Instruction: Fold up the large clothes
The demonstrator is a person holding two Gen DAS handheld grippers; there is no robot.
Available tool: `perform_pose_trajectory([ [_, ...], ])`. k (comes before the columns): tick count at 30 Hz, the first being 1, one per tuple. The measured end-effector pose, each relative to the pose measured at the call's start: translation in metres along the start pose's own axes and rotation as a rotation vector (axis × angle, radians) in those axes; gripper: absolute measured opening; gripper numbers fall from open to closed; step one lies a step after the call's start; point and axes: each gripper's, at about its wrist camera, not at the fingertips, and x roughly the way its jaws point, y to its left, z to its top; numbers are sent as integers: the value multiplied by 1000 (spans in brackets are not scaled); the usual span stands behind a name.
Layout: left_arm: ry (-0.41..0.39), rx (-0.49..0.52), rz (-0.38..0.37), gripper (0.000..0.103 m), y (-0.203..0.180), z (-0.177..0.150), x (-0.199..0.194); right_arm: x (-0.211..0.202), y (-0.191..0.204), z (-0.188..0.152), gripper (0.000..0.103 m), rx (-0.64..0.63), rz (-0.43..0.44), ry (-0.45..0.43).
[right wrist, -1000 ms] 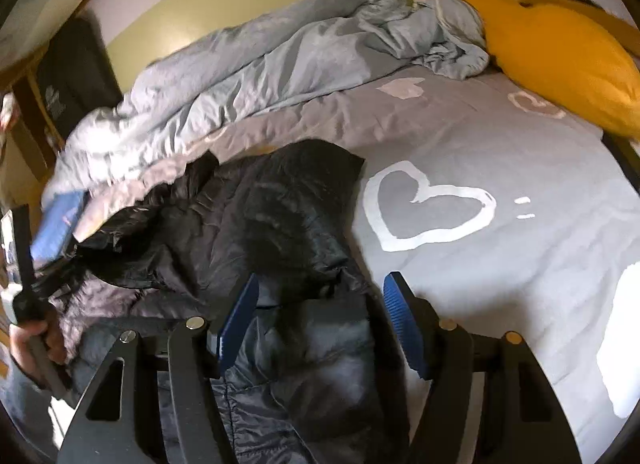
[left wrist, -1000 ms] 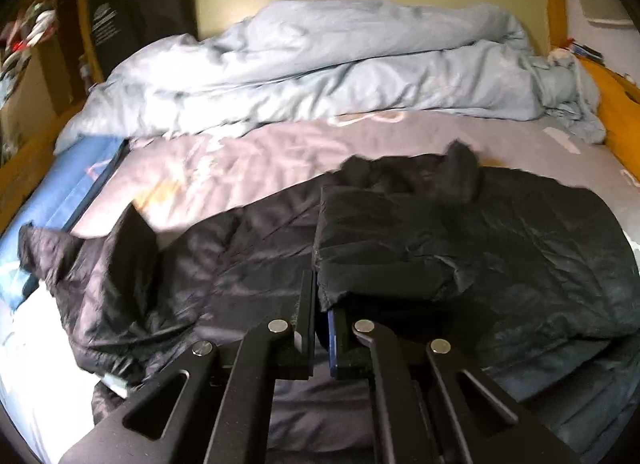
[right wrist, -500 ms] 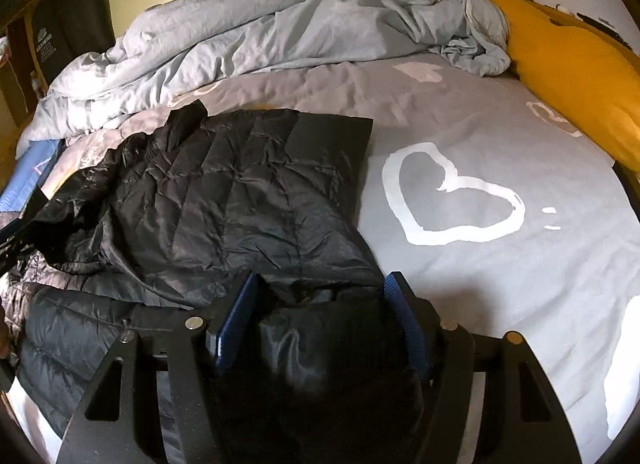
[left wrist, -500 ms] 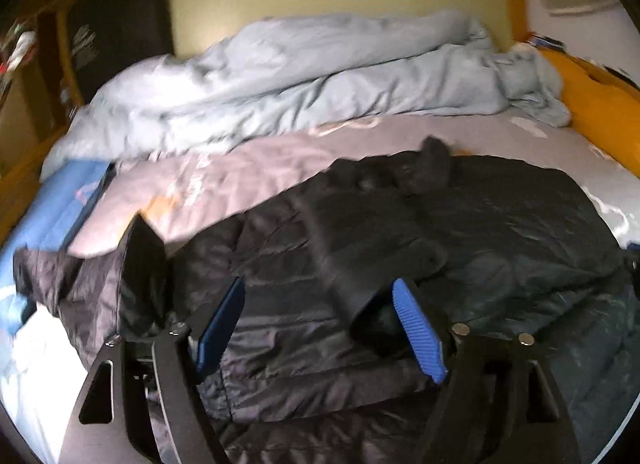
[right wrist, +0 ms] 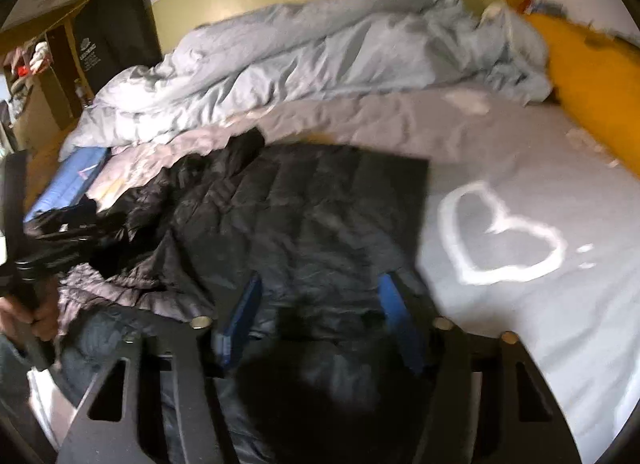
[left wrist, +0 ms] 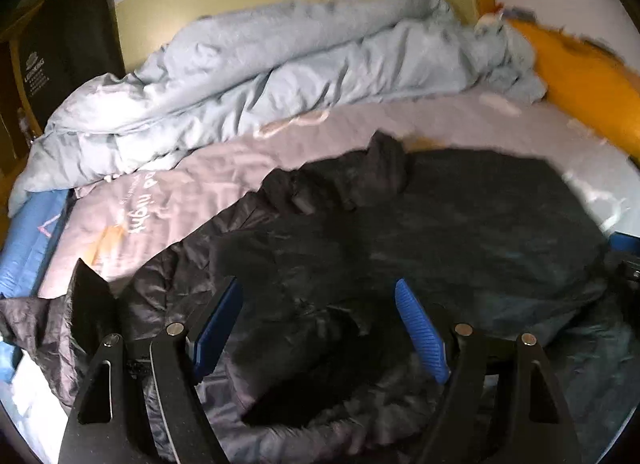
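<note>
Having let go of the sleeve I was pinching a second ago, my left gripper point(left wrist: 318, 328) now gapes wide above the black down jacket point(left wrist: 460, 232), holding nothing. That fold is laid: the sleeve rests across the jacket's body. My right gripper point(right wrist: 316, 320) is spread apart too, over the jacket's near hem. The jacket lies on the grey sheet point(right wrist: 520, 304), below the rumpled blue duvet point(right wrist: 320, 52). Next, I'd judge, comes the far sleeve.

Home bedroom: bed point(right wrist: 500, 324), rumpled duvet point(right wrist: 320, 60), pillow point(right wrist: 592, 84).
</note>
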Motion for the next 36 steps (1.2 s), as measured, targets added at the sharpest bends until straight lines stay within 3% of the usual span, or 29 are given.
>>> perform_pose_trajectory([
  [3,85,-64,69,80,26,-4,24,24,2,-8,38,-33,-28,92],
  [5,78,-76,132,80,44,-8,25,33,3,-12,38,-59,-56,129],
  [12,21,-158,250,80,114,-22,-4,38,2,-16,36,-57,-79,129],
  [19,-16,-130,308,80,136,-35,-28,36,8,-21,37,-86,-132,111],
  [28,-169,-99,214,80,118,-45,-84,24,18,-20,40,-112,-175,74],
  [36,-266,-136,106,80,103,-65,-152,-6,37,-28,44,-115,-129,5],
])
